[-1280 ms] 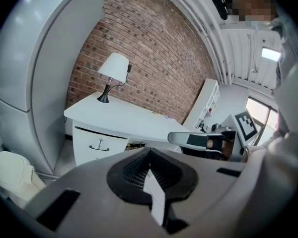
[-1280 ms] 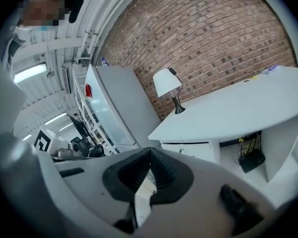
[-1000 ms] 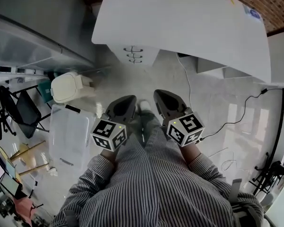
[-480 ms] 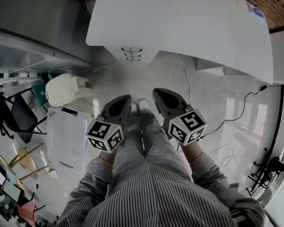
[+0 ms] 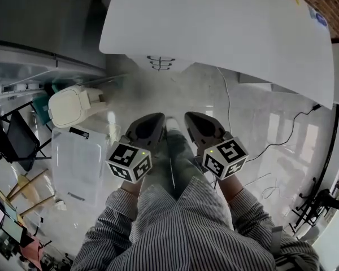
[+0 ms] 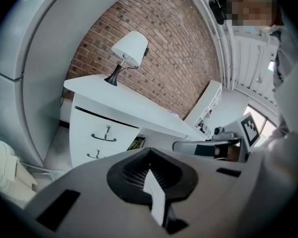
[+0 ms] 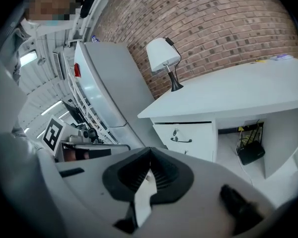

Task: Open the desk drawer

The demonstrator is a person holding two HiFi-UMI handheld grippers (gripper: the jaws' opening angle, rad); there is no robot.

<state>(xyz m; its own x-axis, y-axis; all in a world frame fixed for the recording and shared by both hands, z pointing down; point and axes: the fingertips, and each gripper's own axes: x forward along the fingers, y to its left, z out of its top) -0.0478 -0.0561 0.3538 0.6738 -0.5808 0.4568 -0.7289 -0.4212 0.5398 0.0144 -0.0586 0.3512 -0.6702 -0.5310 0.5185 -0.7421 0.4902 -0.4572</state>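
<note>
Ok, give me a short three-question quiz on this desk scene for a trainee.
1. True or false: the left tool and the right tool are both shut and empty.
2. What stands on the white desk? A) a white-shaded table lamp B) a kettle C) a monitor
3. Does either tool touch the white drawer unit with metal handles?
Key: 1 true; 2 A; 3 no.

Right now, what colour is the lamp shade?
White shade; clearest in the right gripper view.
</note>
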